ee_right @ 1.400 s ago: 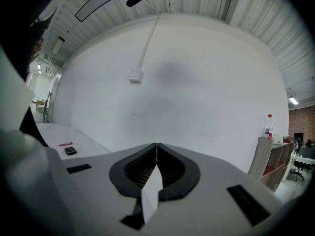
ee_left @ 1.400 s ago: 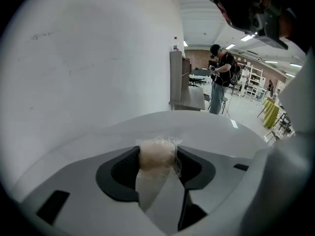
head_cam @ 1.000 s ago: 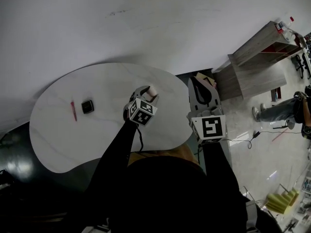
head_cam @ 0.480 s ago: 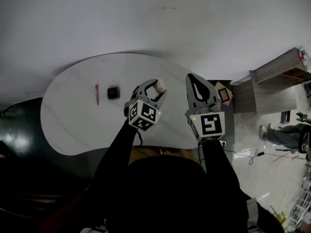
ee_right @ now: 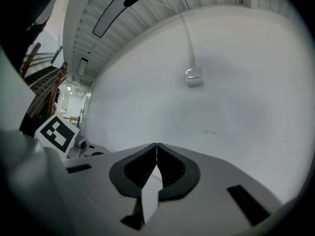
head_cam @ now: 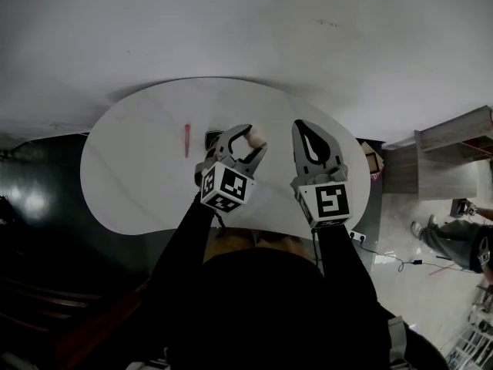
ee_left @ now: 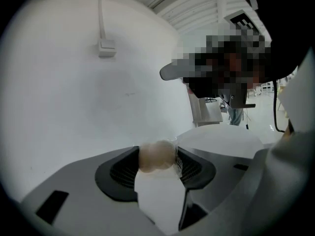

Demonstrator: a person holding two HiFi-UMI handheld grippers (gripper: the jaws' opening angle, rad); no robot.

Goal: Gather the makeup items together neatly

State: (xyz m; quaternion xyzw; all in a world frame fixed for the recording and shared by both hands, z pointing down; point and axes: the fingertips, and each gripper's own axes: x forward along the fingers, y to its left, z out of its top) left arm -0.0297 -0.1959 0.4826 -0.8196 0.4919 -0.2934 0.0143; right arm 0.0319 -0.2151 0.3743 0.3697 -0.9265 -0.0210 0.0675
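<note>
A beige makeup sponge [head_cam: 253, 136] sits between the jaws of my left gripper [head_cam: 248, 137], which is shut on it and held above the white table [head_cam: 139, 176]. In the left gripper view the sponge [ee_left: 156, 156] is pinched at the fingertips. A pink pencil [head_cam: 186, 139] lies on the table to the left. Beside it, a black compact [head_cam: 210, 139] shows partly behind the left gripper. My right gripper [head_cam: 303, 125] hovers to the right, shut, and its jaws [ee_right: 156, 146] have nothing between them.
The table's curved right edge runs just past the right gripper. Beyond it stand a small box [head_cam: 371, 160] and a wooden shelf unit [head_cam: 454, 133], and a person [head_cam: 454, 241] is on the floor. A white wall with a cable and socket box [ee_right: 194, 76] rises ahead.
Both grippers have moved left across the table, and the pencil and compact now lie close to the left gripper. The left gripper still holds the sponge, and the right stays shut.
</note>
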